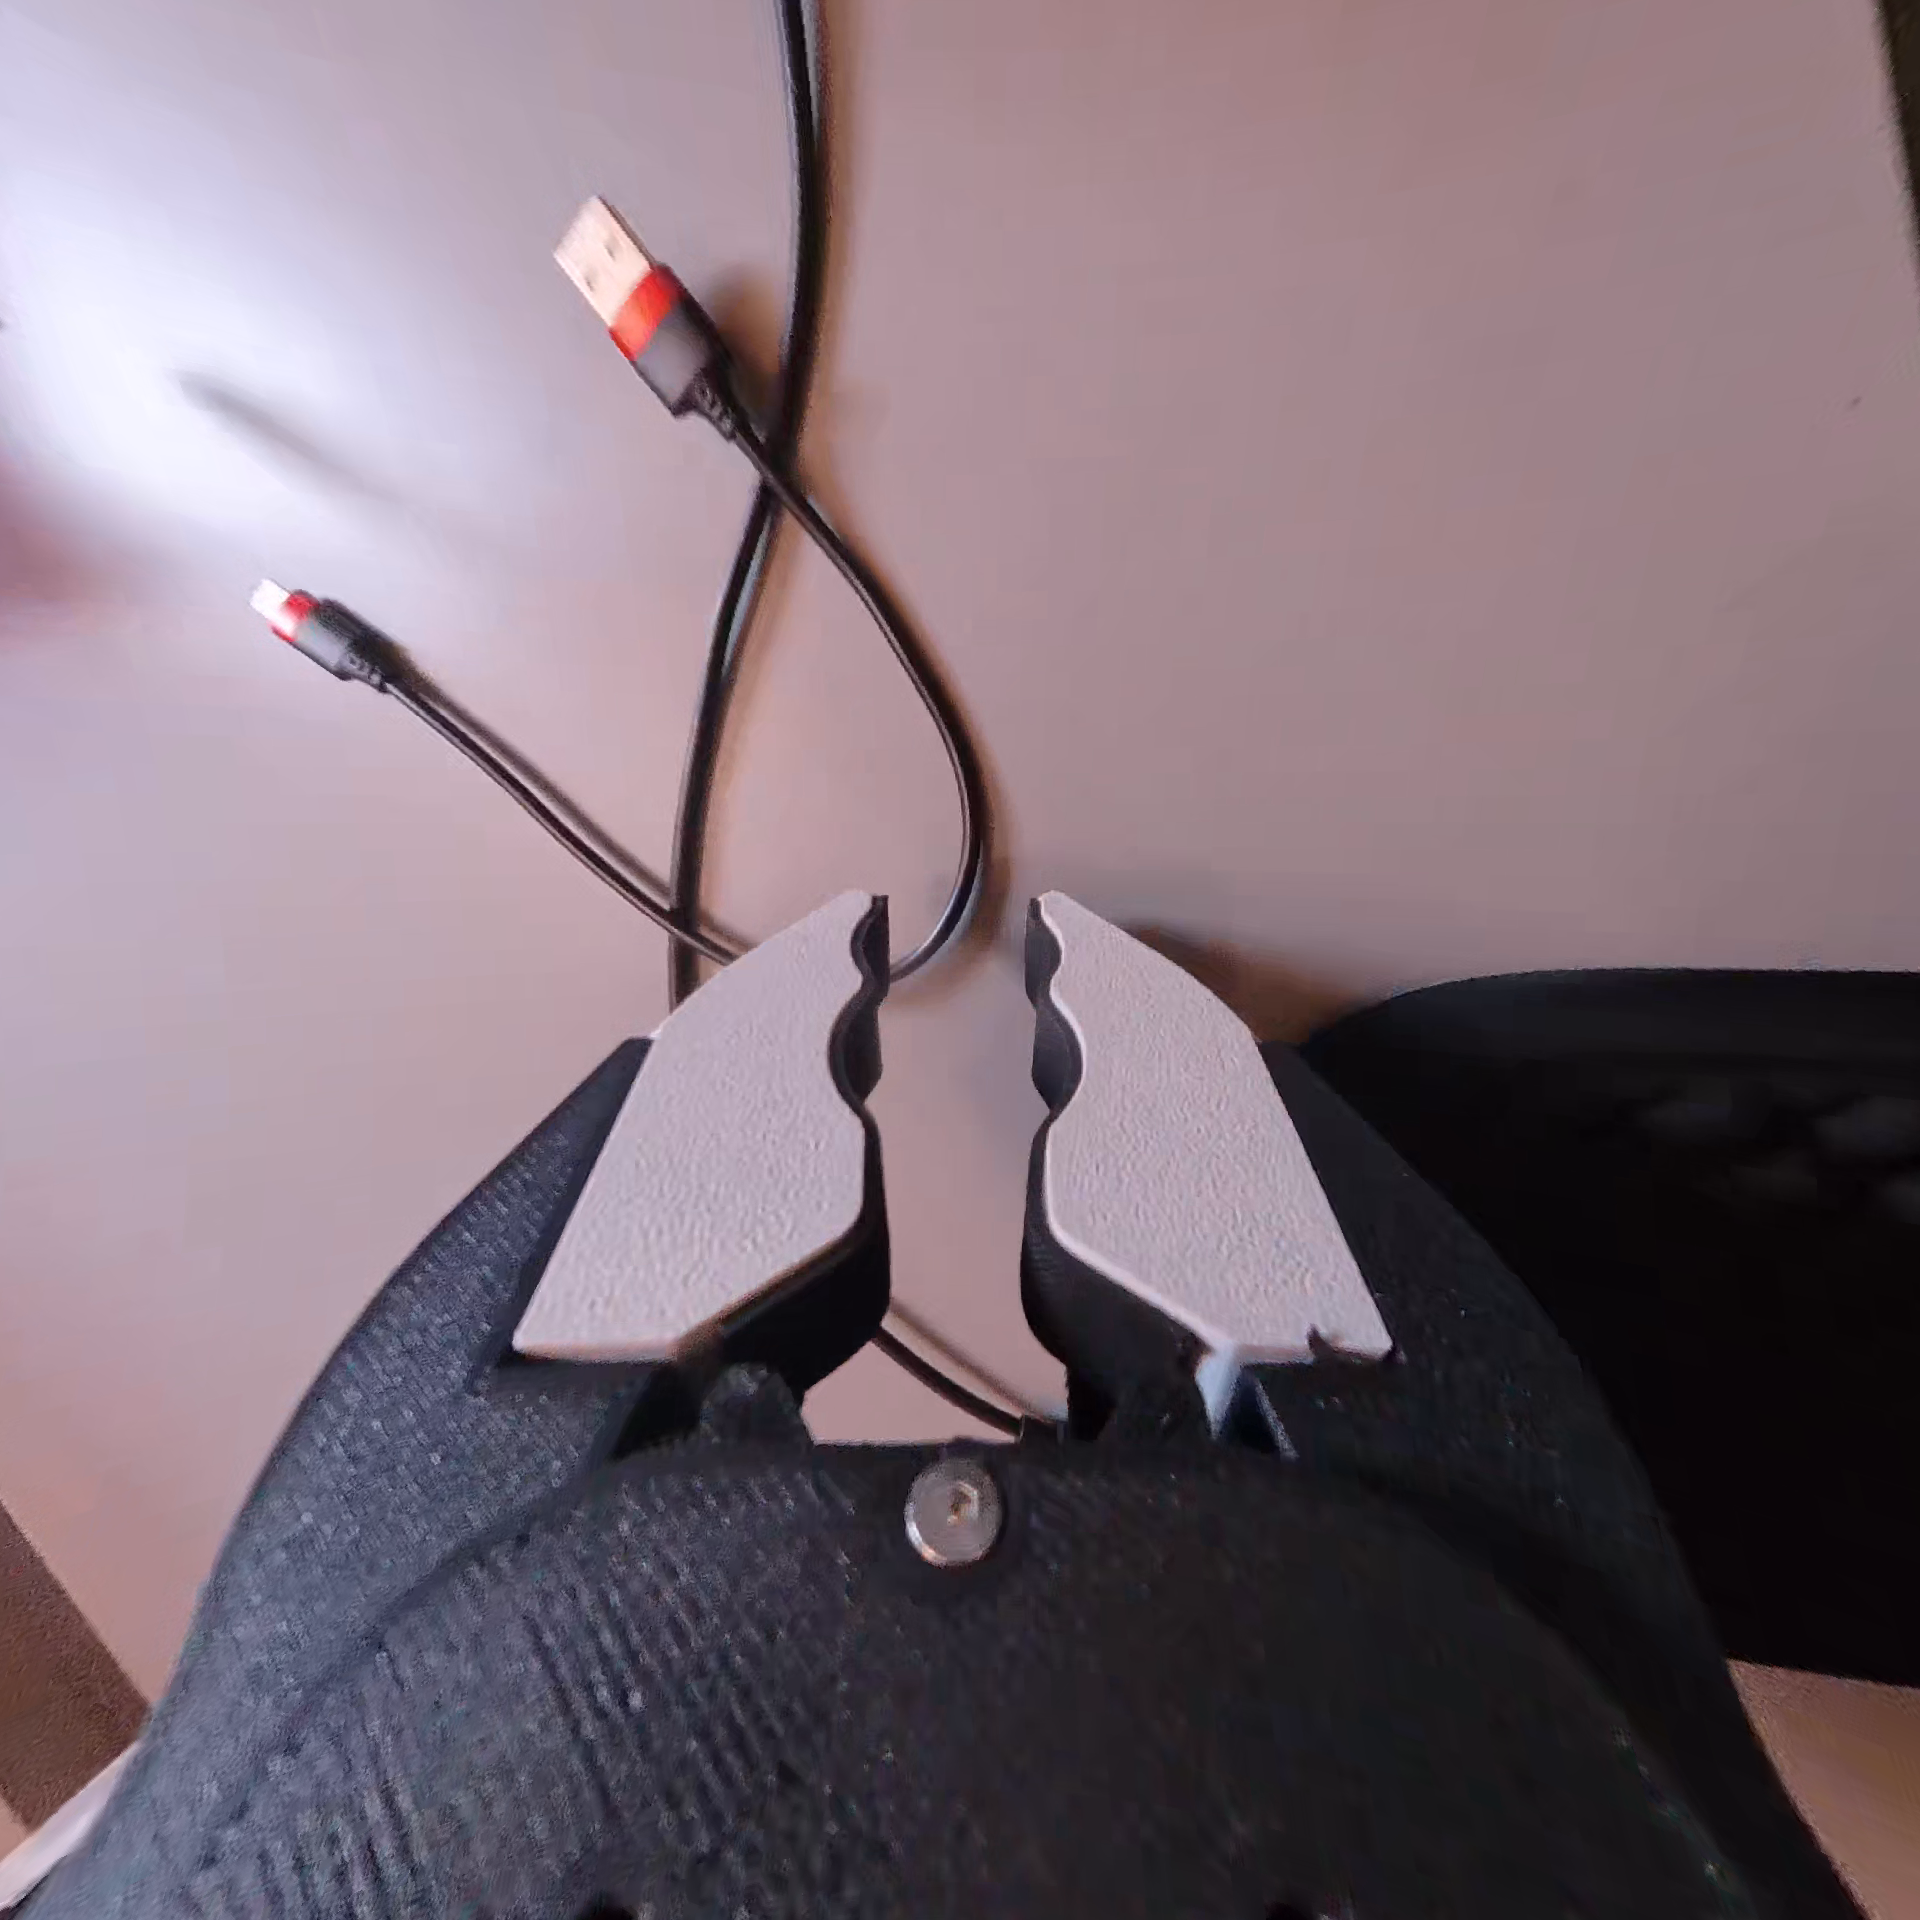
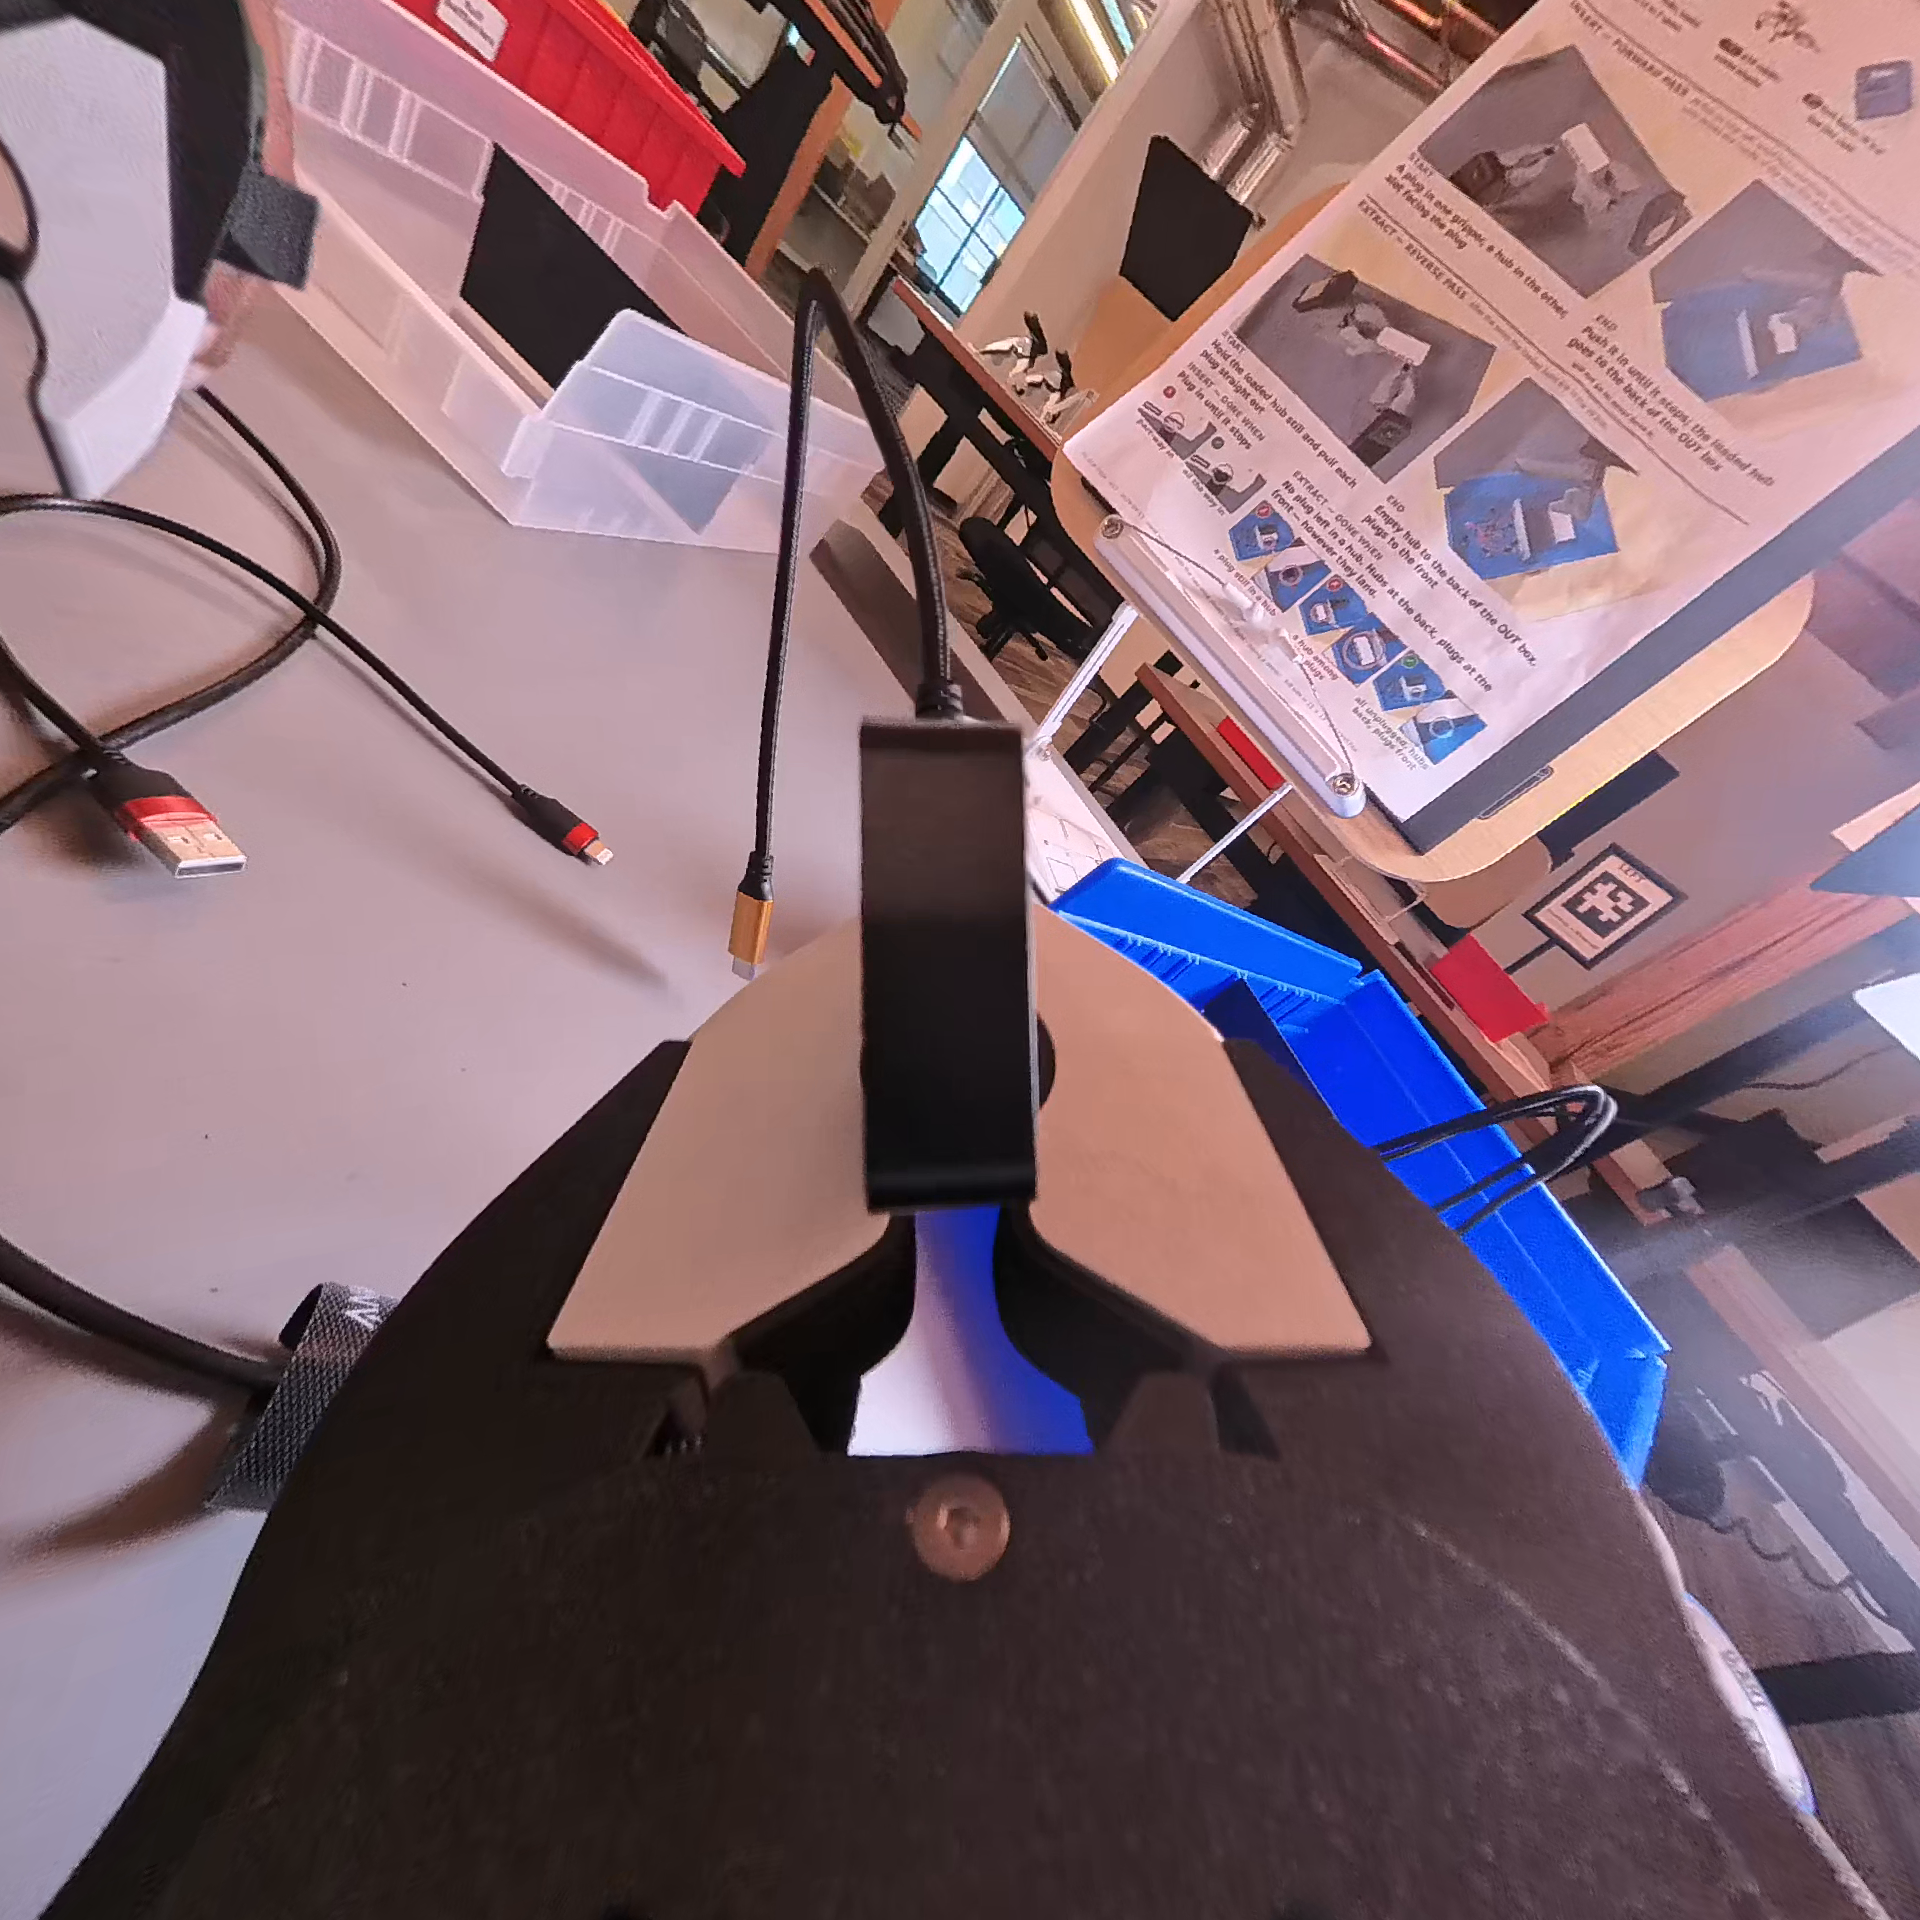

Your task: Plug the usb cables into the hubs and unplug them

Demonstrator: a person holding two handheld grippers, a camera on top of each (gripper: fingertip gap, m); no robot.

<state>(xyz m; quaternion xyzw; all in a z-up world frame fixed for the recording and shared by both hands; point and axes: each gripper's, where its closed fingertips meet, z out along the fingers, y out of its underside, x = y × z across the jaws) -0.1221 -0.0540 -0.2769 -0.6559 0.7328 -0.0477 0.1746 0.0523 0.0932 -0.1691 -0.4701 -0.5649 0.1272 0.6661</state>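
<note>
In the left wrist view my left gripper [image 1: 956,925] is open and empty above the grey table [image 1: 1351,520], its tips over a loop of black cable [image 1: 935,727]. Ahead lies a red-and-black USB-A plug [image 1: 634,296] and, to the left, the cable's small red-and-black plug [image 1: 301,623]. In the right wrist view my right gripper [image 2: 948,997] is shut on a black USB hub [image 2: 945,966], held on edge. The hub's braided cable [image 2: 894,468] arches up and hangs down to a gold plug [image 2: 750,925]. The USB-A plug [image 2: 182,831] and small plug [image 2: 571,836] lie on the table at left.
A blue bin [image 2: 1403,1091] with black cables sits to the right of my right gripper. A clear plastic bin [image 2: 623,416] and a red bin [image 2: 582,73] stand at the back. An instruction sheet [image 2: 1507,364] stands at right. A dark object [image 1: 1662,1299] lies right of my left gripper. Spacing between my two grippers at the tips: around 25 centimeters. The left tips stand about 10 centimeters off the red-and-black USB-A plug [image 1: 634,296]. The right camera catches it too, in the right wrist view [image 2: 172,820].
</note>
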